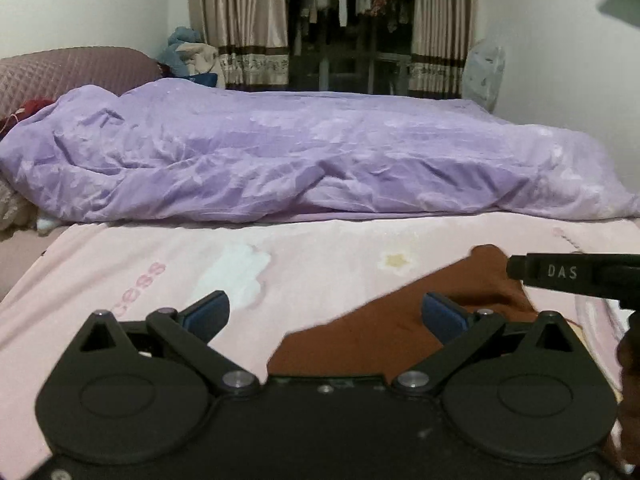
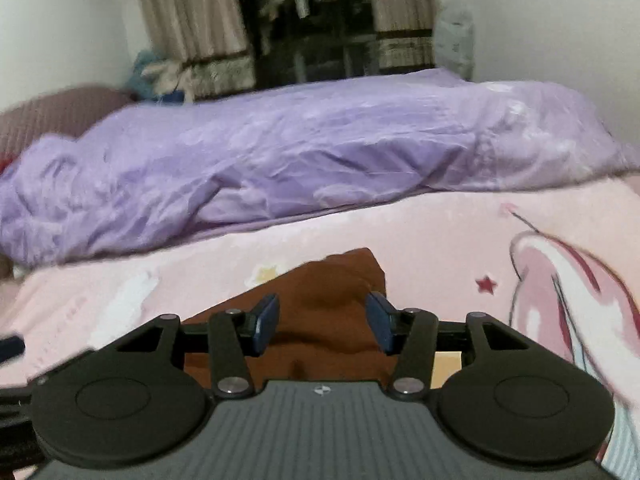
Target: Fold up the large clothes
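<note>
A brown garment (image 1: 384,332) lies on the pink printed bedsheet (image 1: 160,264). My left gripper (image 1: 326,314) is open wide, low over the garment's left edge, holding nothing. The right gripper's black body marked DAS (image 1: 568,274) enters the left wrist view from the right, over the garment's far corner. In the right wrist view my right gripper (image 2: 322,322) is open, its blue pads (image 2: 267,318) either side of a raised fold of the brown garment (image 2: 328,304), without gripping it.
A crumpled purple duvet (image 1: 300,160) lies across the far half of the bed. A mauve quilted headboard (image 1: 68,76) stands at the left. Curtains (image 1: 240,20) and a rack of hanging clothes (image 1: 352,4) stand behind. The sheet's pink cartoon print (image 2: 560,280) shows at right.
</note>
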`<state>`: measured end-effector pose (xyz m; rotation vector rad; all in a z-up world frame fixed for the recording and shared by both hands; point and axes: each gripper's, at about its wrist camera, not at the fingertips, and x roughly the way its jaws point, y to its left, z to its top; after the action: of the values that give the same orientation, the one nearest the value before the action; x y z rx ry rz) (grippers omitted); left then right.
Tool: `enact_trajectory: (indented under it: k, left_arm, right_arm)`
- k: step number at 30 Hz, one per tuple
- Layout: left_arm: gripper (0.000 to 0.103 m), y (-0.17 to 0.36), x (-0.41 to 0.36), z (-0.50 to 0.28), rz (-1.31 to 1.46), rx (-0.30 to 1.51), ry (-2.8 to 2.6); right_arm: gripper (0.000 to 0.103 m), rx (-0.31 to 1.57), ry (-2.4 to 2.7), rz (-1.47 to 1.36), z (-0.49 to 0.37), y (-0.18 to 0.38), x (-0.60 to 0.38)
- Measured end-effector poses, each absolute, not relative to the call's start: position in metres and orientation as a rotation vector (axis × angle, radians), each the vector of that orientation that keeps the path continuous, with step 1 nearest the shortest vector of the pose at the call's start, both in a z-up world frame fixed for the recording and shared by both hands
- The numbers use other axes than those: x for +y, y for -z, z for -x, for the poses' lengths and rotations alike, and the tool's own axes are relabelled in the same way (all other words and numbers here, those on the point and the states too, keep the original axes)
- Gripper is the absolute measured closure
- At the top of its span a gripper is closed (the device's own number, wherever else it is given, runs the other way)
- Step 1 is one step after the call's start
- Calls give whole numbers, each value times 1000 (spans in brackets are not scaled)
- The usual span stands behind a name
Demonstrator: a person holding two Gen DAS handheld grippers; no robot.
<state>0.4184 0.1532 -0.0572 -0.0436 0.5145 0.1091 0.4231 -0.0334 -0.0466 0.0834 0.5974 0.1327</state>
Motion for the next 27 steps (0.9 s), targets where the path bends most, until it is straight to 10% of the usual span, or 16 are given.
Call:
enact_trajectory:
  k: [7, 27]
  left_arm:
    - [0, 132, 152, -466, 62, 708, -101]
    - [0, 58, 158, -337, 38, 601, -37]
  right_arm:
    - [40, 766, -133, -105, -467, 110, -24]
    - [38, 639, -285, -111, -323, 43, -56]
